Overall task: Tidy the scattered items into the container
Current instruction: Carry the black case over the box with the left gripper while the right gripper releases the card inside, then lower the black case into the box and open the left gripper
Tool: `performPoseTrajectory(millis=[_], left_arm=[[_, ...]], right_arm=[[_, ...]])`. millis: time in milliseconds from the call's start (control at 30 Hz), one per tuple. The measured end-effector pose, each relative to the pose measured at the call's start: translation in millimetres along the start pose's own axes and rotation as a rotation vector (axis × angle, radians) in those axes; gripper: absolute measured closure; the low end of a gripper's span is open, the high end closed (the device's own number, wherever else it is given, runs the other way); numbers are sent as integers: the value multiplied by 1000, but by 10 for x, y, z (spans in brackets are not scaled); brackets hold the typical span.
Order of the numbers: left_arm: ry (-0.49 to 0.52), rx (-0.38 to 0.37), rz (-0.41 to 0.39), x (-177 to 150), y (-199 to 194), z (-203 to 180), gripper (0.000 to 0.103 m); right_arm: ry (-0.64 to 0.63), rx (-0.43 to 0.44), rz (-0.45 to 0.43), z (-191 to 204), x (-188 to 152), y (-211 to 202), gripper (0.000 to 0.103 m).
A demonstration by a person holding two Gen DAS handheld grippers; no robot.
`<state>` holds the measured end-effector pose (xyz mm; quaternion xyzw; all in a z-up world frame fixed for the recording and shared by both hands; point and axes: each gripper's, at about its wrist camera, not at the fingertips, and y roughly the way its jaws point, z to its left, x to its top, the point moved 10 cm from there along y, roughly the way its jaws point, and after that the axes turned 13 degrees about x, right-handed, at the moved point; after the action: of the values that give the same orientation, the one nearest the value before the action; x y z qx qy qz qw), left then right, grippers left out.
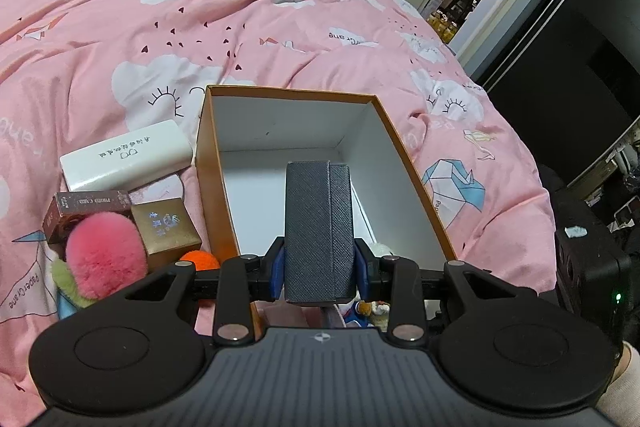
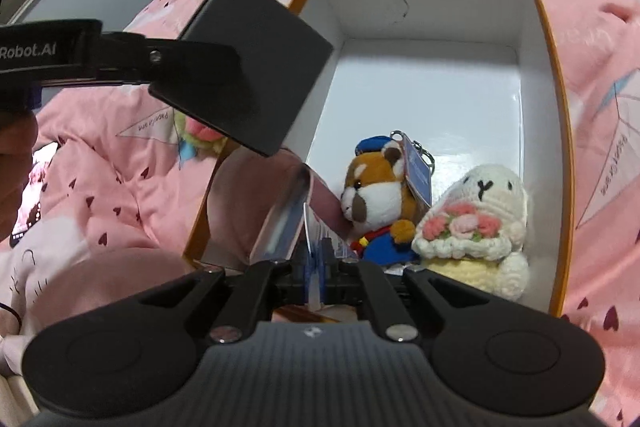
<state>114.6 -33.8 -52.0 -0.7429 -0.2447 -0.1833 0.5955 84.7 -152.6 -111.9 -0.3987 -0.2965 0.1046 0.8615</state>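
Two things are in the air over the container: a dark grey textured box (image 1: 319, 233) clamped by its long sides in the left claw (image 1: 319, 267), and a thin clear packet (image 2: 288, 215) pinched flat in the nearly closed right claw (image 2: 319, 267). The grey box stands with its long axis running straight ahead of the left claw, out over the near edge of the orange-rimmed container (image 1: 280, 91), whose white floor lies just below and beyond it. From the right wrist view that same box hangs above the container's left wall, so its release needs a small carry inward, I judge. The packet's free end leans over the container's near left corner, beside the fox plush (image 2: 380, 195) and the crocheted white bunny (image 2: 480, 223) already lying at the near end. The far half of the floor is bare. On the pink bed (image 1: 120, 27), off the container's left wall, wait a white case (image 1: 128, 155), two small boxes (image 1: 166, 231) and a pink pompom (image 1: 106, 255).
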Motion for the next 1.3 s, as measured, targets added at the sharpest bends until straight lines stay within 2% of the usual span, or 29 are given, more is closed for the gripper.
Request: performPoseTrajectory(millis=[167,200,267,367,467,533,567,600,733,833,933,1033,1067,1133,1167,1300], left_arm=[[-1,0,2,-2,14,12,64],[-4,-2,3,-1,19,18,64],[-6,-4,2,6,18,24,64],[-1,4,-7,16,17,28,64],[-6,-1,-9,35,22,40,64],[-9,1,-14,53,14,58,64],[-10,2,-15,58,10,64,64],[-10,2,-15,61,3,68,64],[-9,4,-15,63,1,74,64],[-9,6,-17,75,-3,89,64],[-12,8,-17,79,-5,99,64],[-9,12,-19,93,6,109,64],[-8,12,-20,102,17,106,64],[-3,9,-19,123,43,86,64],[3,7,-18,129,57,71,64],[24,27,-6,144,137,30,64]], right_arm=[[11,23,38,0,28,-42,88],[7,24,35,8,50,-71,77],[-20,21,28,41,88,-169,68],[-57,12,1,31,206,-361,67],[-77,-9,-17,-71,326,-456,67],[-92,-26,24,-155,327,-378,78],[-94,-9,54,-171,292,-327,85],[-92,14,84,-178,242,-293,88],[-119,60,194,-128,58,-69,91],[-104,122,245,-61,-13,66,94],[-130,99,257,-75,23,74,92],[-190,15,208,-168,203,-37,92],[-213,-22,182,-211,295,-62,89],[-241,-76,141,-310,464,-56,75],[-244,-91,125,-361,540,-25,65],[-212,-88,111,-521,685,213,63]])
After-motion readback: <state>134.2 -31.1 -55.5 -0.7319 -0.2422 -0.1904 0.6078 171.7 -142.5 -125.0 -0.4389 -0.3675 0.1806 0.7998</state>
